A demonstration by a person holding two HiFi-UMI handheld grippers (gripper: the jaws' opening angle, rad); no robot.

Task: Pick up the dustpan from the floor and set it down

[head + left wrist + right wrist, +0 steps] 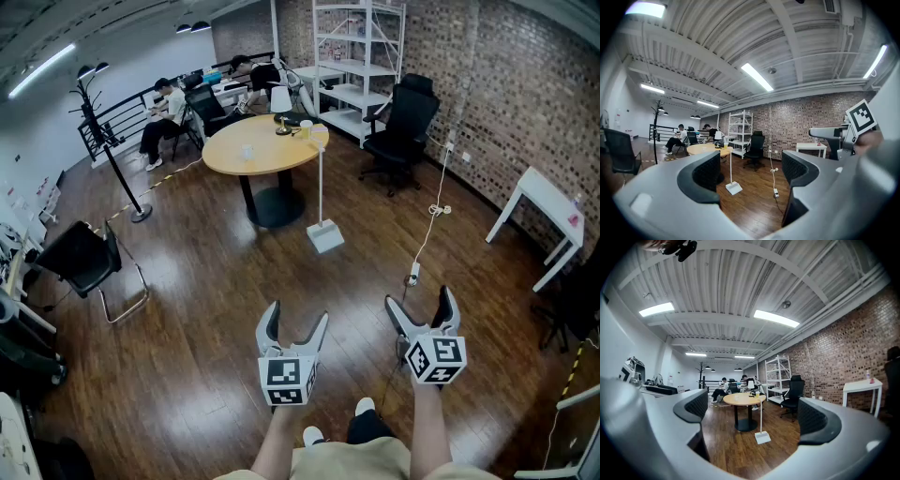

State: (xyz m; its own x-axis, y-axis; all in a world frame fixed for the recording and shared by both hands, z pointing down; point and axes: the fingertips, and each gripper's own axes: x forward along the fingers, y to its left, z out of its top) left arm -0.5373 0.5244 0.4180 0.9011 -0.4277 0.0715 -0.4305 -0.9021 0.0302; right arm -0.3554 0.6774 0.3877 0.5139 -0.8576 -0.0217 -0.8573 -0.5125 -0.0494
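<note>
Holding left gripper (297, 319) and right gripper (420, 302) wide, empty; facing white long-handled plastic dustpan (325, 236) beside round wooden table (225, 159) (probably best clamping the upright handle (320, 183)).

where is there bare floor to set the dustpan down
Widest bare wooden floor lies between the black metal-framed chair and the white long-handled dustpan. Right of it, a white cable with power strip crowds the boards.

The dustpan (325, 235) was white; the floor (206, 300), dark brown planking. The round table (272, 157) had a tan top and, apparently, a black base. The left gripper (298, 315) and right gripper (419, 300) were grey with black-and-white marker cubes.
</note>
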